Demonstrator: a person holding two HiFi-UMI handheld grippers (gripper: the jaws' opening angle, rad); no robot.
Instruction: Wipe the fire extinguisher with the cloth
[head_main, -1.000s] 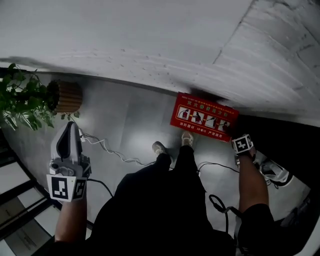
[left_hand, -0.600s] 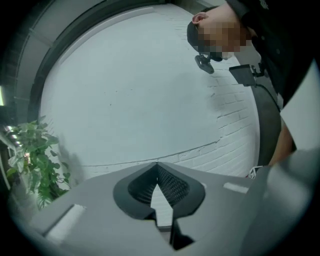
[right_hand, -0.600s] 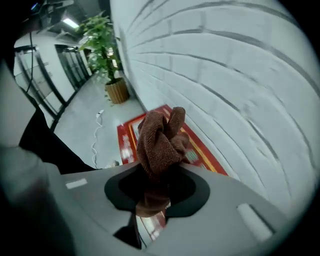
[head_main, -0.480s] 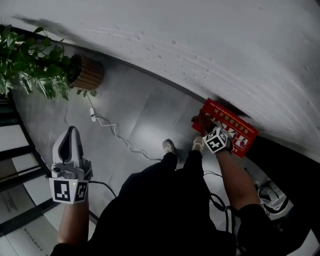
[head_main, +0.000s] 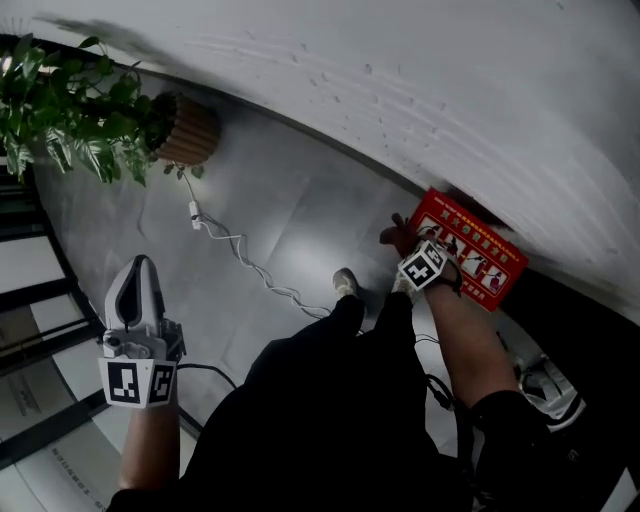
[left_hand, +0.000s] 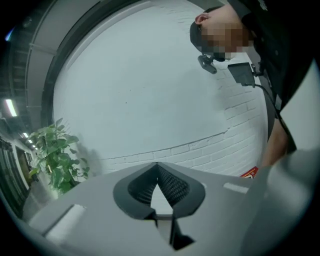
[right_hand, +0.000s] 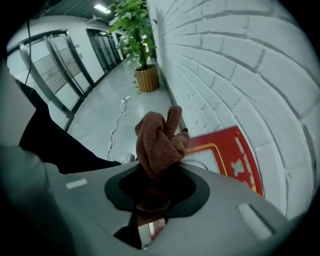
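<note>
The right tool (right_hand: 157, 176) clamps a brown cloth (right_hand: 160, 142) over the red box (head_main: 472, 252) at the brick wall (right_hand: 235, 65), while the left tool (left_hand: 157, 166), jaws together and empty, hovers beside a floor cable (head_main: 250, 266).

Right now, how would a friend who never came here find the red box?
Find the white brick wall and follow its foot away from the potted plant. The red box sits there against the wall, where the right gripper holds the brown cloth. It is the only red thing, with a row of little pictures on its face.
</note>
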